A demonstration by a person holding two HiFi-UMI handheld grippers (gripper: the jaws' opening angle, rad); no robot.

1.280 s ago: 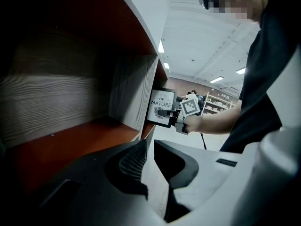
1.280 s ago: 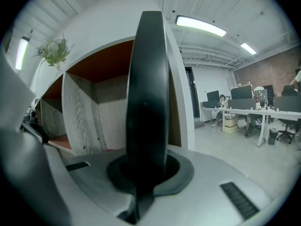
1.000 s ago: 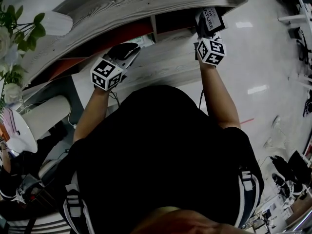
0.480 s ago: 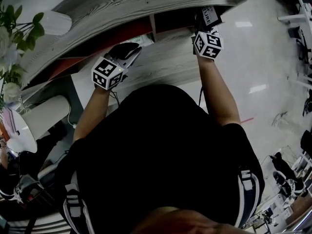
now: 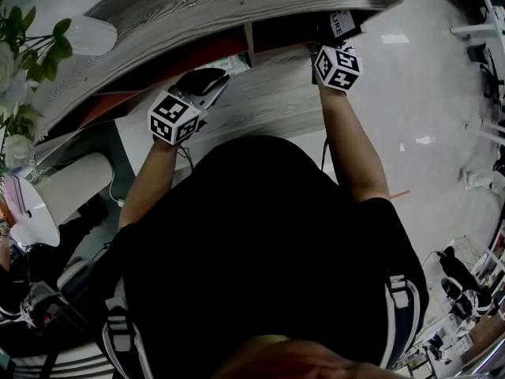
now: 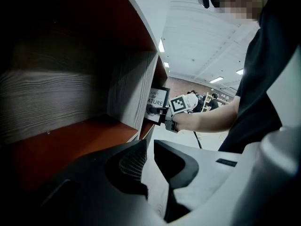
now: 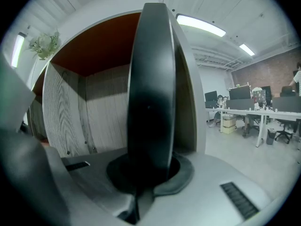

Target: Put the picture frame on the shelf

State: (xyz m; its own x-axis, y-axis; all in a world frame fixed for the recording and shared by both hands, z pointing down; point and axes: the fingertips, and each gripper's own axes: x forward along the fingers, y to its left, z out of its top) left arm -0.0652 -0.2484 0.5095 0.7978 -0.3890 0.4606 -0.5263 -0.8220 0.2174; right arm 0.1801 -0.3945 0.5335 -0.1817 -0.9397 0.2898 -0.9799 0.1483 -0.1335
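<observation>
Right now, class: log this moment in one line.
right gripper: shut on picture frame | picture frame: at shelf opening | left gripper: open, empty

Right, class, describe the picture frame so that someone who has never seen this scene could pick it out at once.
Find the curved white shelf unit with wood-grain panels and red-brown boards. At its right-hand compartment, the right gripper holds the picture frame at the opening. It is the only flat, black-edged panel there, with NATURE printed on white.
</observation>
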